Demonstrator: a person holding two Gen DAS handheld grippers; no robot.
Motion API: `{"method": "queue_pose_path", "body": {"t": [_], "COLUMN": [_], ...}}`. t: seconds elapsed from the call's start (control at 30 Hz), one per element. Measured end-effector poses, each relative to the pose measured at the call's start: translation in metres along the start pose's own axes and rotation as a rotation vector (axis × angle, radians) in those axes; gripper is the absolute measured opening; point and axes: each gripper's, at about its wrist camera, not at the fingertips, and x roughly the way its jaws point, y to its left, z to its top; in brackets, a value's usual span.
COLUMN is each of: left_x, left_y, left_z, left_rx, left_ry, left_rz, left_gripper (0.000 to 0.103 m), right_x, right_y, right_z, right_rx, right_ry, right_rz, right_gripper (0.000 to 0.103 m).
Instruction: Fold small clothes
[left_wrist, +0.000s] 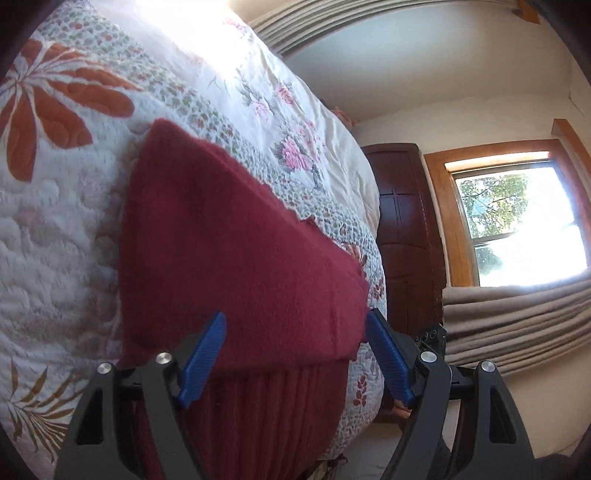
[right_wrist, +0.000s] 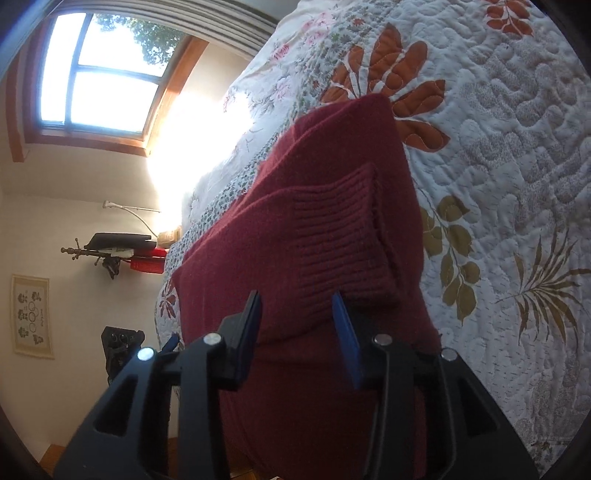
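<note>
A dark red knit sweater (left_wrist: 236, 236) lies folded on a quilted floral bedspread (left_wrist: 55, 229), and its ribbed hem hangs over the near edge of the bed. My left gripper (left_wrist: 295, 321) is wide open just above the sweater's near edge, with its blue pads either side of the fabric and apart from it. In the right wrist view the sweater (right_wrist: 332, 177) has a ribbed cuff (right_wrist: 340, 236) folded on top. My right gripper (right_wrist: 296, 301) hovers over the near part with its fingers partly apart, and fabric shows between them.
The bed's edge drops to the floor beside a dark wooden cabinet (left_wrist: 402, 229), a window (left_wrist: 517, 221) and bunched beige curtains (left_wrist: 517, 317). On the other side are a second window (right_wrist: 107, 70), a coat rack (right_wrist: 110, 251) and a framed picture (right_wrist: 31, 314).
</note>
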Motion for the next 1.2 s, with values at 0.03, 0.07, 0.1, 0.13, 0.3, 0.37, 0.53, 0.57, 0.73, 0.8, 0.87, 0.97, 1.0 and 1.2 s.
{"method": "queue_pose_path", "body": {"t": [0.03,0.07,0.1,0.13,0.3,0.37,0.53,0.57,0.73,0.8,0.87,0.97,1.0,1.2], "left_x": [0.009,0.015,0.019,0.018,-0.012,-0.036,-0.097,-0.106,-0.112,-0.100,-0.083,-0.062,-0.059,-0.033], "left_y": [0.010,0.019,0.026,0.028,0.019,0.027,0.064,0.073,0.116,0.129,0.138,0.149,0.153,0.152], "left_z": [-0.002,-0.002,-0.001,-0.001,-0.008,-0.021,-0.091,-0.110,-0.208,-0.243,-0.269,-0.291,-0.293,-0.287], "left_rx": [-0.007,-0.012,-0.027,-0.040,0.014,0.012,-0.022,-0.024,-0.052,-0.056,-0.029,0.001,0.008,0.005], "left_ry": [0.024,0.035,0.035,0.034,0.043,0.017,-0.020,-0.020,0.040,0.063,0.102,0.124,0.119,0.094], "left_rz": [0.039,0.046,0.040,0.025,-0.036,-0.043,0.014,0.029,0.081,0.105,0.134,0.178,0.187,0.157], "left_gripper": [0.078,0.075,0.071,0.072,0.079,0.083,0.085,0.086,0.086,0.086,0.086,0.086,0.086,0.086], "right_x": [0.007,0.014,0.016,0.014,-0.040,-0.059,-0.092,-0.095,-0.085,-0.082,-0.079,-0.080,-0.080,-0.082], "right_y": [-0.007,-0.013,-0.017,-0.017,-0.008,-0.015,-0.046,-0.056,-0.095,-0.118,-0.135,-0.153,-0.156,-0.156], "right_z": [-0.001,-0.002,-0.004,-0.005,-0.036,-0.057,-0.122,-0.135,-0.185,-0.204,-0.221,-0.244,-0.250,-0.283], "right_rx": [0.019,0.036,0.055,0.074,0.085,0.122,0.147,0.147,0.101,0.102,0.088,0.087,0.083,0.068], "right_ry": [0.008,0.015,0.013,0.004,-0.138,-0.164,-0.160,-0.149,-0.001,0.052,0.096,0.127,0.131,0.123], "right_rz": [-0.022,-0.044,-0.052,-0.045,-0.058,-0.065,-0.131,-0.137,-0.194,-0.198,-0.207,-0.210,-0.211,-0.178], "right_gripper": [0.033,0.024,0.022,0.022,0.057,0.057,0.064,0.066,0.070,0.070,0.070,0.070,0.070,0.070]}}
